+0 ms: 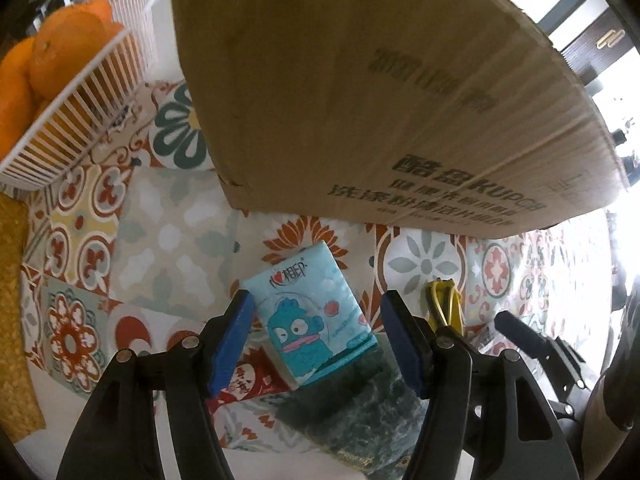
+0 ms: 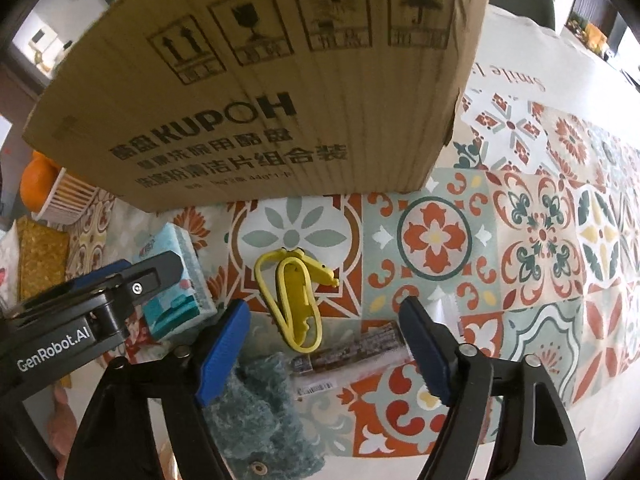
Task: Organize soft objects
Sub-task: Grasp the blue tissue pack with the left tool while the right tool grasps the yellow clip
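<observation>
A light-blue tissue pack (image 1: 314, 318) with a cartoon fish lies on the patterned tablecloth between the open blue pads of my left gripper (image 1: 320, 338); the pads do not touch it. It also shows in the right wrist view (image 2: 176, 280). A dark green fuzzy cloth (image 1: 352, 412) lies just below it, also seen in the right wrist view (image 2: 256, 412). My right gripper (image 2: 326, 354) is open and empty above a yellow plastic clip (image 2: 294, 296) and a brown wrapped bar (image 2: 352, 350). The left gripper body (image 2: 80, 320) shows at the left.
A large cardboard box (image 1: 380, 88) stands behind the objects, also in the right wrist view (image 2: 260, 92). A white basket (image 1: 76, 120) of oranges (image 1: 64, 52) sits at the far left. A woven yellow mat (image 1: 16, 300) lies at the left edge. The tablecloth (image 2: 540, 240) stretches right.
</observation>
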